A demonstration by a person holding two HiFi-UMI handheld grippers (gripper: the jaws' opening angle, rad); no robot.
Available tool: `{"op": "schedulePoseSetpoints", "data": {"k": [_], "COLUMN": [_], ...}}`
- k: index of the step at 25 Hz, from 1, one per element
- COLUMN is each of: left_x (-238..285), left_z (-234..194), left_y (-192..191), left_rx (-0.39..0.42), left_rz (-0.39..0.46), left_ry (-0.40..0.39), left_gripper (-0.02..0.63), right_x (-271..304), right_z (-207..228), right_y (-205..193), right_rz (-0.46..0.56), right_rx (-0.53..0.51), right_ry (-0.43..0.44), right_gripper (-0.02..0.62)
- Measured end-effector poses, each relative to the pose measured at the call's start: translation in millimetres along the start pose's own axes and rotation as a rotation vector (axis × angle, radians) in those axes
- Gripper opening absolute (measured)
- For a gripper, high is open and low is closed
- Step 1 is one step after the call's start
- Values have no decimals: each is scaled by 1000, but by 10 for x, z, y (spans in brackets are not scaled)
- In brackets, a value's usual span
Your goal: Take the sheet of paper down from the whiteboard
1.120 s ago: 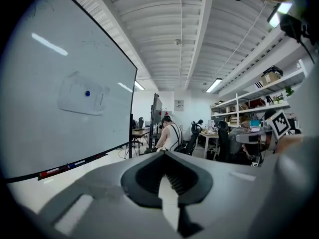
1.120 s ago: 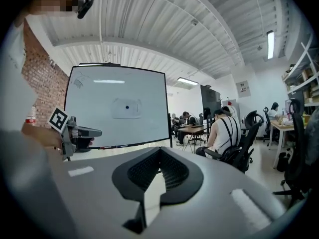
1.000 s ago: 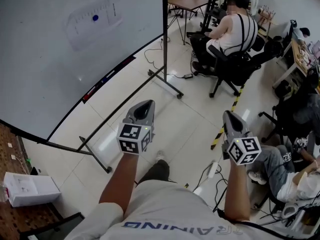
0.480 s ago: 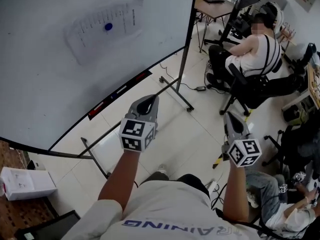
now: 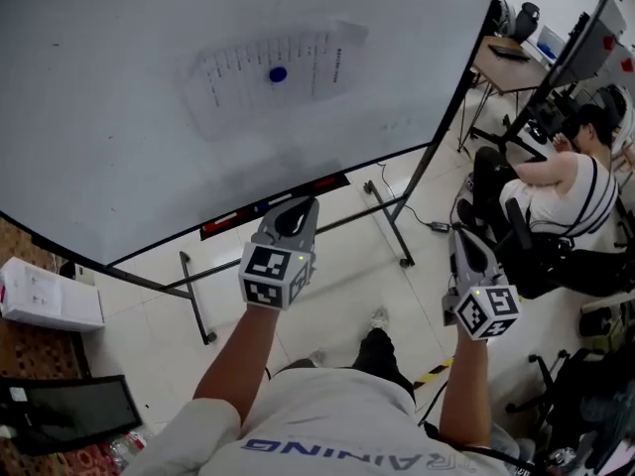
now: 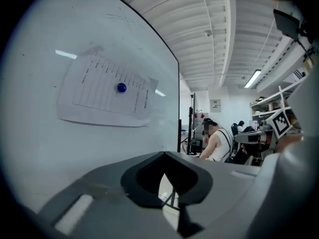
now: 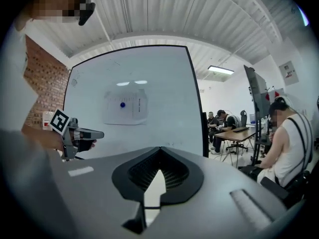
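STATUS: sheet of paper (image 5: 298, 82) hangs on whiteboard (image 5: 109, 157) under blue magnet (image 5: 278, 73), well apart from both tools | left gripper (image 5: 294, 210) and right gripper (image 5: 462, 239) both closed, empty | RISK: tugging the sheet under that magnet likely tears it; a knocked magnet drops to the floor (image 5: 337, 276)

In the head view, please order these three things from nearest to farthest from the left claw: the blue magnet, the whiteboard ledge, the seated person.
1. Whiteboard ledge: just ahead of the shut left claw, at the board's bottom edge.
2. Blue magnet: higher up, in the middle of the sheet of paper.
3. Seated person: far off to the right.
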State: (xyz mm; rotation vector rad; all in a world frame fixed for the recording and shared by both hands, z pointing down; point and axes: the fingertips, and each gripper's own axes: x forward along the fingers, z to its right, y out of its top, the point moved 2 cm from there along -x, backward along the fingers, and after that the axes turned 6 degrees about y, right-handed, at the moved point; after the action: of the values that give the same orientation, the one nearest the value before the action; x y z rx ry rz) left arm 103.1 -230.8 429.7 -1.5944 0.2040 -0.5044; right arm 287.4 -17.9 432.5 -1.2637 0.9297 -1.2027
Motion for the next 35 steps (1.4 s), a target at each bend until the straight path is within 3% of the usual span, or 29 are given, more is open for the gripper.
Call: {"op": "schedulePoseSetpoints", "data": {"k": [9, 15, 20, 27, 35], "left_x": [590, 634, 500, 373, 522], "left_z": [-236, -408, -552, -794, -926], "left_y": [358, 667, 906, 1242, 1408], "left_rx": [-14, -11, 12, 68, 128], "left_rz": [23, 64, 94, 121, 127], "left_ry": [278, 456, 554, 618, 583], "left_gripper": [5, 5, 5, 6, 6], "right_x": [1415, 2028, 2385, 2634, 2693], "right_z": [566, 554, 304, -132, -184], "right_y": [497, 993, 1262, 1519, 1702], "right_rz": [31, 68, 101, 133, 156], "right_rx": [-53, -106, -117, -143, -156], "right_ry": [340, 546, 672, 773, 729], "right_gripper": [6, 6, 6, 6, 6]}}
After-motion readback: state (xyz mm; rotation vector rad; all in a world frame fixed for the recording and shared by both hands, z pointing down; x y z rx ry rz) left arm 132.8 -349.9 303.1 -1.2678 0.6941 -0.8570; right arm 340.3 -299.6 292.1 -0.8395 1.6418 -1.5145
